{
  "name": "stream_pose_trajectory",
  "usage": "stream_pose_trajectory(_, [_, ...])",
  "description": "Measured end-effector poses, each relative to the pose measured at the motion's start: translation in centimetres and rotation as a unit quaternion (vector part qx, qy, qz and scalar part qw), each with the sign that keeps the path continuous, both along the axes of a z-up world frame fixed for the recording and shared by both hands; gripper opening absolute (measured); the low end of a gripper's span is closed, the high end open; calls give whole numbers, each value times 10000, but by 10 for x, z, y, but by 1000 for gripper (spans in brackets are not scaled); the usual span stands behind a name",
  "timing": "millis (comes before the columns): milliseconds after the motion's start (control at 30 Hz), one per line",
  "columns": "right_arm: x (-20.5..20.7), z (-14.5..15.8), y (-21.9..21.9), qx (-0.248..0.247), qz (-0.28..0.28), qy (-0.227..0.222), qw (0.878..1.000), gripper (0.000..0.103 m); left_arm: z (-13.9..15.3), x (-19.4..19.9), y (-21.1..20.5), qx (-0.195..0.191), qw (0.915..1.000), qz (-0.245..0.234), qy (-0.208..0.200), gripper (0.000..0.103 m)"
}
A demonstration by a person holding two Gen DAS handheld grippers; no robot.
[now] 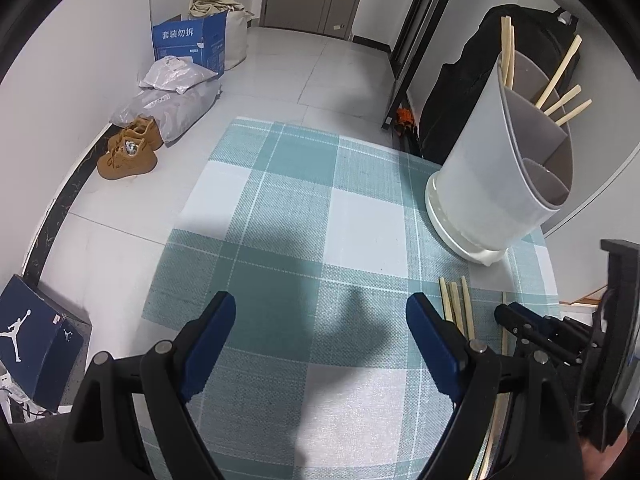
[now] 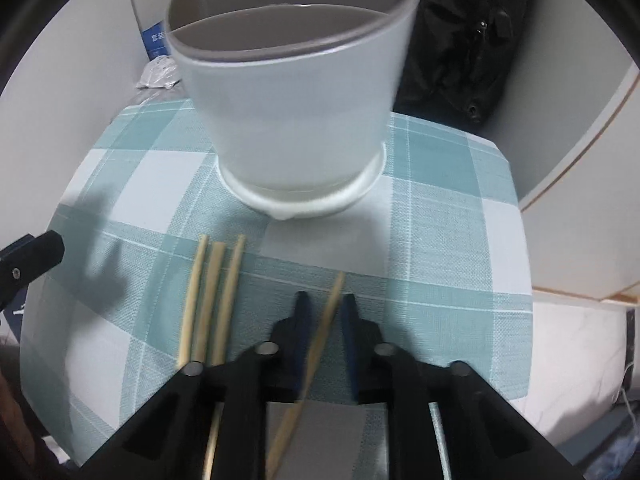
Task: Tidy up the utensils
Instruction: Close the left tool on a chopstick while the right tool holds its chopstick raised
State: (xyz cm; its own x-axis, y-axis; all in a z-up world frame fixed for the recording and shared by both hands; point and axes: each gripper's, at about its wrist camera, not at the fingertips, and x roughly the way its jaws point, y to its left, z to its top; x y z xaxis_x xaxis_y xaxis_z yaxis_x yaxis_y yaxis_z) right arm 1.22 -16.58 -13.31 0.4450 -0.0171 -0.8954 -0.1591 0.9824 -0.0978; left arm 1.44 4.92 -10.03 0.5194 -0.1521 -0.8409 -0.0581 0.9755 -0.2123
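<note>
Right wrist view: right gripper (image 2: 325, 312) has its jaws narrowed around one chopstick (image 2: 320, 330), which slants between the blue pads; contact not clear, frame blurred. Three loose chopsticks (image 2: 212, 300) lie side by side on the checked cloth (image 2: 440, 248) just left of it. White utensil holder (image 2: 296, 92) stands upright beyond them, near the cloth's far edge.

Left wrist view: left gripper (image 1: 320, 328) is spread wide, nothing between its fingers, hovering over the cloth. Holder's far compartments contain several chopsticks (image 1: 560, 76). Brown shoes (image 1: 130, 154) on the floor at left.
</note>
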Motion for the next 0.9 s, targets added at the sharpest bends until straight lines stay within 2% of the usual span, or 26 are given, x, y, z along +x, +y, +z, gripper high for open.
stream_pose_trajectory(100, [0,0,12,-61,-1,-57,10000,4,-1,-1,0,12,10000,-62,8,84])
stream_pose_trajectory(167, [1,0,8,122,-102,-37,9999,4,-2,-2,0,-17,9999,-131,50,84])
stream_pose_trajectory(333, [2,15,-24,1251,-472,-24,9910,4,-6,-2,-6,-210,9987,-405,231,84])
stream_pose_trajectory(400, [2,24,-36,1534,-562,-113,9865,4,-7,-3,-12,-272,9976,-550,313,84])
stream_pose_trajectory(533, [1,37,-68,2320,-819,-199,9691,4,-10,-1,-34,-329,9935,-963,515,84])
stream_pose_trajectory(667, [-4,43,-93,2883,-1054,-247,9514,4,-16,6,-56,-182,9889,-1283,733,84])
stream_pose_trajectory(800, [-6,46,-103,3237,-1208,-365,9377,4,-25,13,-71,-5,9862,-1291,1039,84])
stream_pose_trajectory(900, [-10,56,-113,3315,-1232,-519,9339,4,-29,15,-84,492,9835,-1328,1128,84])
